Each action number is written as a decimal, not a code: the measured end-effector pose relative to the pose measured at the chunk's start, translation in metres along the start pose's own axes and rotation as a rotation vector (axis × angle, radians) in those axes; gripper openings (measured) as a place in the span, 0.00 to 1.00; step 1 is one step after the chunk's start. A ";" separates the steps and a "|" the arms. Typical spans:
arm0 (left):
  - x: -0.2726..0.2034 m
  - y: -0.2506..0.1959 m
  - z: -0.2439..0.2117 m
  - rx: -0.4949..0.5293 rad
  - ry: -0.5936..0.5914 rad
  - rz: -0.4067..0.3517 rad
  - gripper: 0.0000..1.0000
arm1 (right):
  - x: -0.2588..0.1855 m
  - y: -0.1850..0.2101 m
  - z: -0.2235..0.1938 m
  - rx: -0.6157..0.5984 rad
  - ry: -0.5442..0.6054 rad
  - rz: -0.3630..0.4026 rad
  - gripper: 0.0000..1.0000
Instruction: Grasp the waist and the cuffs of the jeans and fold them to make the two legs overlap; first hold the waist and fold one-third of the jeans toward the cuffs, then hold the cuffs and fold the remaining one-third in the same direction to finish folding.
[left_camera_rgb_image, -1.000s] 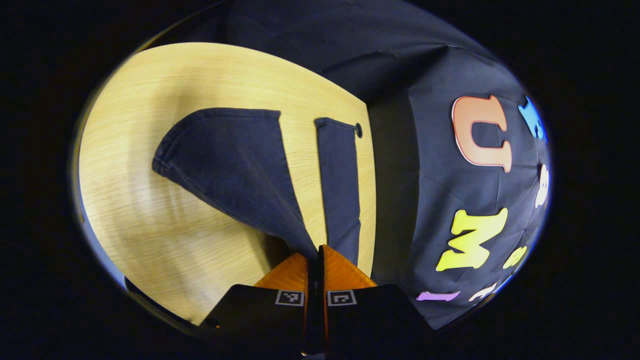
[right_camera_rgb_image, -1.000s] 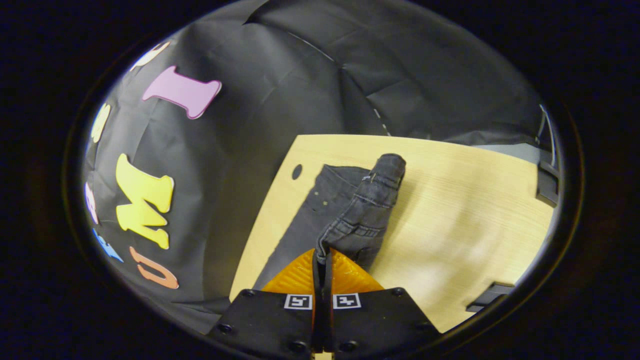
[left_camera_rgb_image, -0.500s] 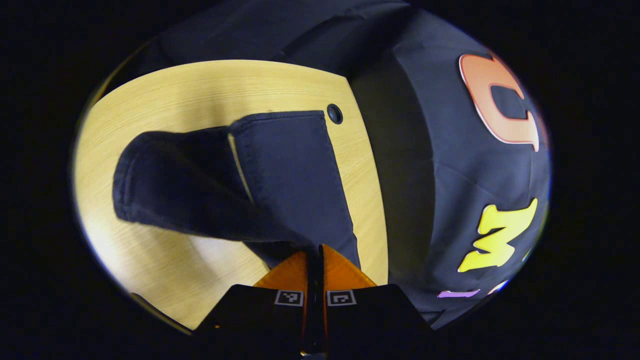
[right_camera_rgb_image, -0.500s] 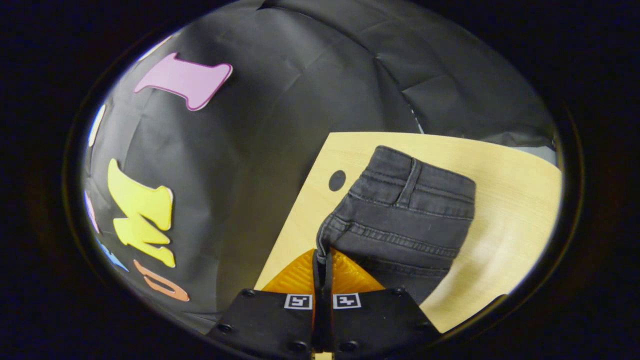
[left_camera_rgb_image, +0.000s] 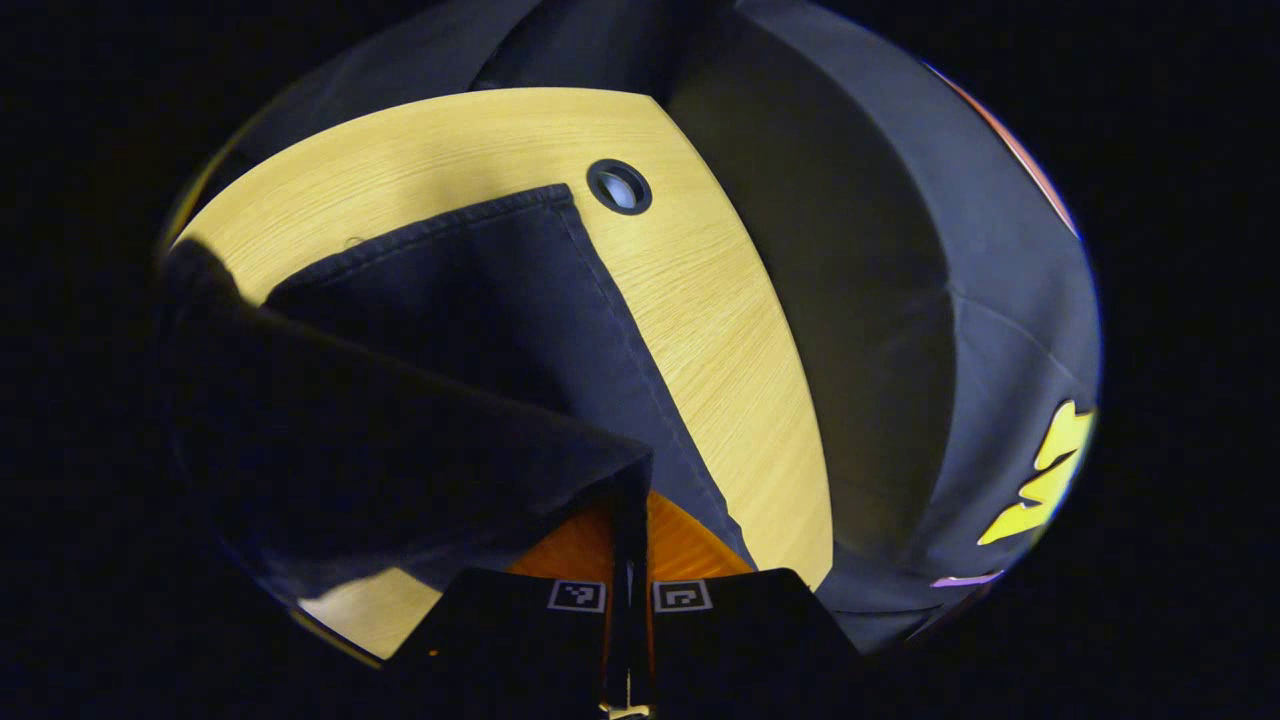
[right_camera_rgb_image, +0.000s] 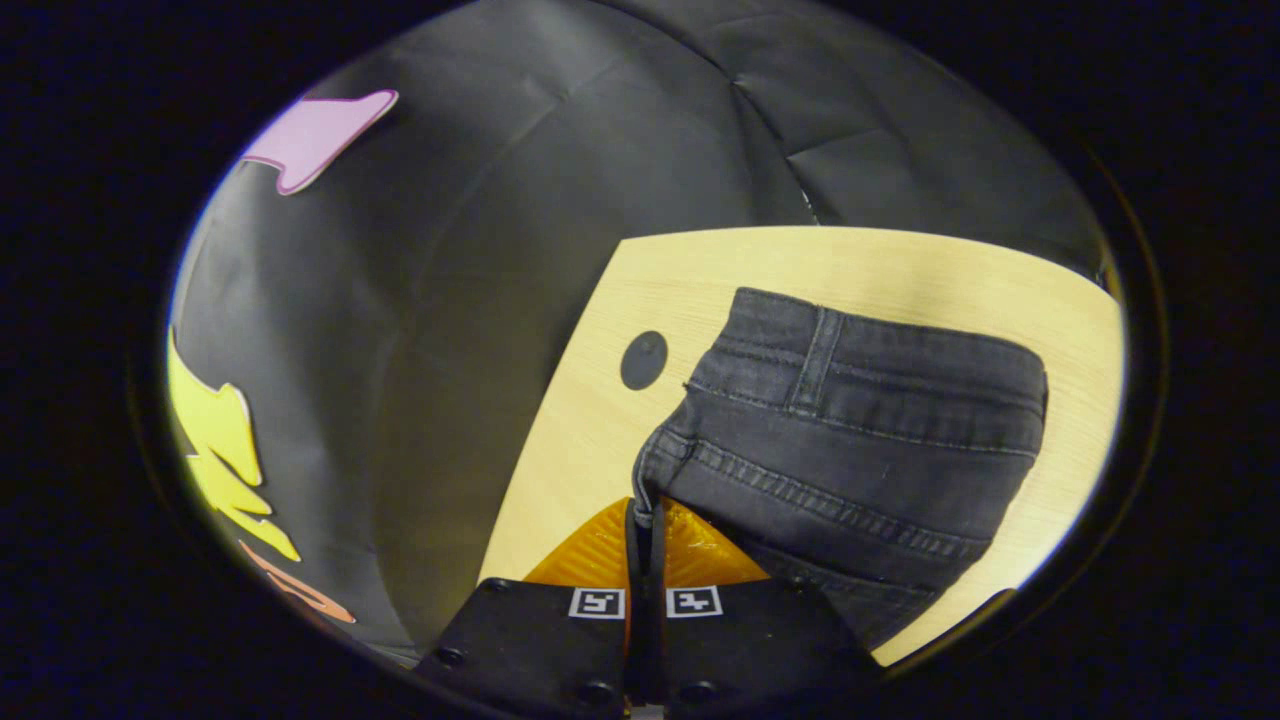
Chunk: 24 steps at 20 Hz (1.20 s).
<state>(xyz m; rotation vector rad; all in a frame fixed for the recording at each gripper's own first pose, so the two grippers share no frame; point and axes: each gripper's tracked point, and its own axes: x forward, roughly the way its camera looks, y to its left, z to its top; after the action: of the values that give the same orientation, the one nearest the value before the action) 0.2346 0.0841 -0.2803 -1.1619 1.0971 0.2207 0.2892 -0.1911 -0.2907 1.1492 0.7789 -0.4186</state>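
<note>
Dark jeans lie on a light wooden table. In the left gripper view, my left gripper is shut on the cuff of one leg, which hangs raised over the other leg lying flat below. In the right gripper view, my right gripper is shut on the waist, pinching the waistband's corner; the waistband with its belt loop is doubled over and spreads out to the right.
A round cable hole sits in the table near the flat leg's cuff, and another hole lies left of the waistband. The table edge drops off beside the black cloth wall.
Both grippers have carried their denim toward the table's far edge. The held leg now hangs over the flat one, and the waistband has opened wider across the table.
</note>
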 end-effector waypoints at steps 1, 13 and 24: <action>0.006 -0.002 0.002 0.017 0.000 -0.005 0.04 | 0.007 -0.003 -0.001 -0.003 0.001 -0.014 0.00; -0.040 -0.042 0.028 0.428 -0.255 -0.145 0.76 | -0.010 0.020 0.006 -0.098 -0.042 0.132 0.89; -0.291 -0.124 -0.006 1.148 -1.125 -0.187 0.94 | -0.086 -0.100 0.101 -0.585 -0.393 -0.180 0.98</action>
<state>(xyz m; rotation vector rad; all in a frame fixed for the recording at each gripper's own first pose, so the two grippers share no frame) 0.1656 0.1336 0.0248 0.0102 -0.0041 0.0400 0.1989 -0.3291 -0.2735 0.4320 0.6006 -0.5045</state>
